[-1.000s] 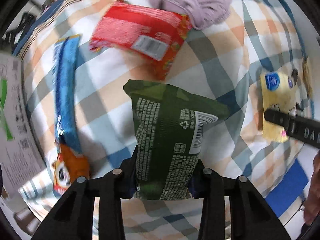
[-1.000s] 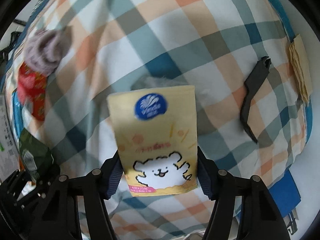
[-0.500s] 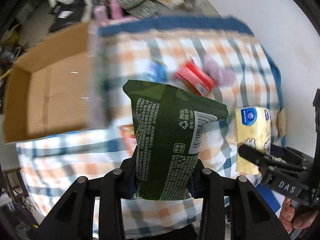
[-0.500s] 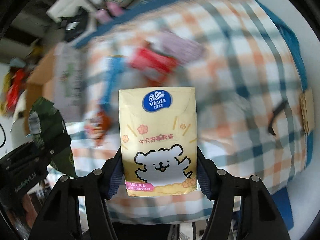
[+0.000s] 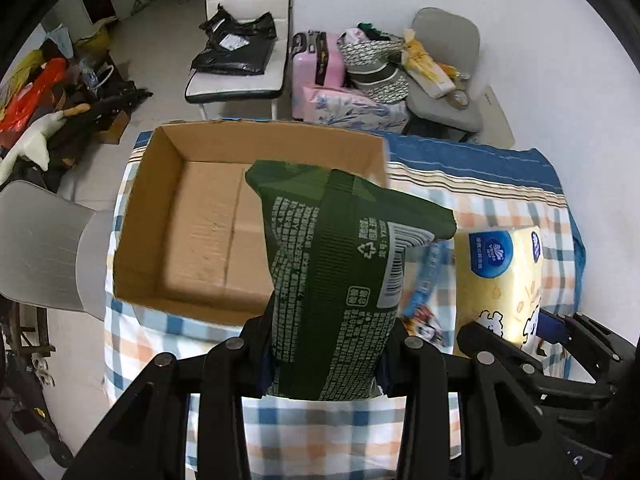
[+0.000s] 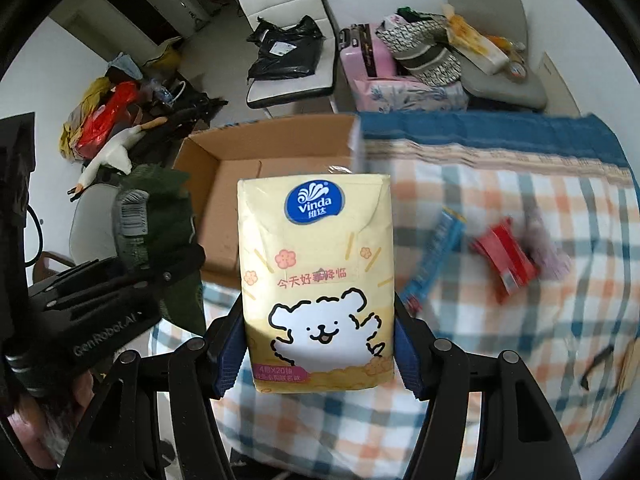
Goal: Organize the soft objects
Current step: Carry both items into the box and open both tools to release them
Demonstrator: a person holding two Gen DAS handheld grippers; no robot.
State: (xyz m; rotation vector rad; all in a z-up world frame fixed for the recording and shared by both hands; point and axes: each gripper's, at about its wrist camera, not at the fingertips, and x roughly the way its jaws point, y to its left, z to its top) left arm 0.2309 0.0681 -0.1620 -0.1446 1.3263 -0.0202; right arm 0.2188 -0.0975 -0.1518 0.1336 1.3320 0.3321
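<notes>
Carrying two packs toward cardboard box [image 5: 208, 216], ahead and left of both tongs. Left tongs [image 5: 326, 354] clenched on green pouch [image 5: 340, 272], long axis upright, top already overlapping the box's near-right corner in left view. Right tongs [image 6: 320, 354] clenched on yellow tissue pack [image 6: 318, 276], upright, box behind and left of it. Left side looks nearer to the opening, so probably drops first; right needs to shift left. Blue packet [image 6: 434, 258] and red packet [image 6: 504, 262] on checked bed cover [image 6: 520, 360], well right of box.
</notes>
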